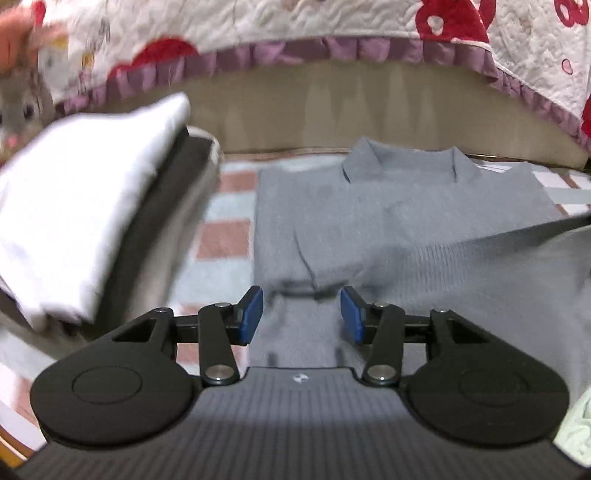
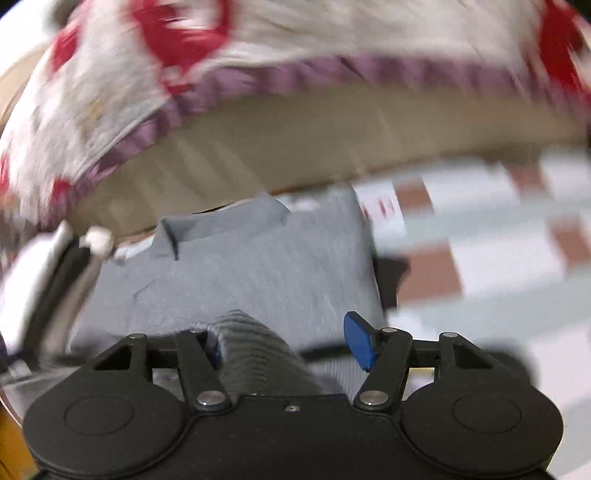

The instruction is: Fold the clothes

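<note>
A grey knit sweater lies flat on the bed, collar towards the headboard. Its ribbed hem is folded up across the body from the right. My left gripper hovers over the sweater's lower part, open, with nothing between its blue pads. In the right wrist view the same sweater fills the middle. A ribbed fold of it rises between the fingers of my right gripper. The fold leans on the left pad and stands apart from the right pad. The right gripper is open.
A stack of folded clothes, white on top of black, sits left of the sweater, and shows as a stack in the right view. The checked sheet covers the bed. A red-patterned quilt hangs over the beige headboard.
</note>
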The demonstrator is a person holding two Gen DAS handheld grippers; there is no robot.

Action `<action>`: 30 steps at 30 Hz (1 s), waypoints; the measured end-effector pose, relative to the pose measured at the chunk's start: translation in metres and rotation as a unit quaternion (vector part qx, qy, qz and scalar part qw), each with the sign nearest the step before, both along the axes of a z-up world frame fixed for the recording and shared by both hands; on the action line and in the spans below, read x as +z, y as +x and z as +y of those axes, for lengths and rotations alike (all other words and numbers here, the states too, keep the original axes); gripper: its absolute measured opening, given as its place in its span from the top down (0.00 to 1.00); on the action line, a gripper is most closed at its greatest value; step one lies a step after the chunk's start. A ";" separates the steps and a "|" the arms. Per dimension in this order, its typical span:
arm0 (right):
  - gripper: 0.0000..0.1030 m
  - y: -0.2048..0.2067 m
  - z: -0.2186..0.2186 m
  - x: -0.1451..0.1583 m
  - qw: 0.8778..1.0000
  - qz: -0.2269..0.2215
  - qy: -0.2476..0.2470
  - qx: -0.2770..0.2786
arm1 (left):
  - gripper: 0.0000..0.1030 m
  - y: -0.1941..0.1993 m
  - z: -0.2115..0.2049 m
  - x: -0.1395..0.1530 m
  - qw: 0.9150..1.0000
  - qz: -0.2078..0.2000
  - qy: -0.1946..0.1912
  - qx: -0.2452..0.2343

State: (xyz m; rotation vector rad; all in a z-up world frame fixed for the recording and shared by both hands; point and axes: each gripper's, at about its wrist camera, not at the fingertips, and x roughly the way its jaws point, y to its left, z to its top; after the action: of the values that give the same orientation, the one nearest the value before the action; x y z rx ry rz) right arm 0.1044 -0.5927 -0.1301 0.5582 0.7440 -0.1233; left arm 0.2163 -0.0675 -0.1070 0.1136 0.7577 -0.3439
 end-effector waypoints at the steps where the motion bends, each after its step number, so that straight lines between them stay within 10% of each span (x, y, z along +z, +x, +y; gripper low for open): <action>1: 0.36 -0.003 0.001 -0.010 1.000 0.015 0.012 0.001 | 0.56 -0.002 0.006 -0.007 1.000 0.005 -0.012 0.011; 5: 0.35 0.001 -0.001 -0.015 0.999 0.032 0.012 0.017 | 0.56 -0.011 0.032 -0.037 0.996 0.028 -0.057 0.057; 8: 0.35 -0.001 -0.023 -0.027 0.995 0.011 0.100 -0.004 | 0.56 -0.015 0.042 -0.043 0.996 0.026 -0.059 0.062; 15: 0.35 -0.010 -0.060 -0.047 0.933 -0.096 0.346 -0.026 | 0.55 -0.017 0.028 -0.041 0.998 0.016 -0.057 0.012; 18: 0.34 -0.015 -0.059 -0.033 0.947 -0.103 0.302 -0.031 | 0.55 -0.019 0.004 -0.049 0.999 0.017 -0.020 -0.028; 23: 0.34 -0.011 -0.009 0.001 0.992 -0.071 0.084 0.062 | 0.55 -0.030 -0.029 -0.060 0.995 0.016 0.030 -0.094; 26: 0.35 -0.006 0.033 0.013 0.987 -0.052 -0.044 0.143 | 0.54 -0.037 -0.050 -0.064 0.987 0.000 0.099 -0.126; 30: 0.35 0.011 0.082 -0.002 0.963 -0.024 -0.176 0.205 | 0.52 -0.034 -0.053 -0.065 0.988 0.003 0.094 -0.121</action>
State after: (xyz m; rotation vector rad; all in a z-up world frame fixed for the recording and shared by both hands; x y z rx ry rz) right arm 0.1151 -0.5109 -0.1317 0.0613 0.7545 0.1412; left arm 0.1824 -0.1208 -0.1718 0.3842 0.7823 -0.5037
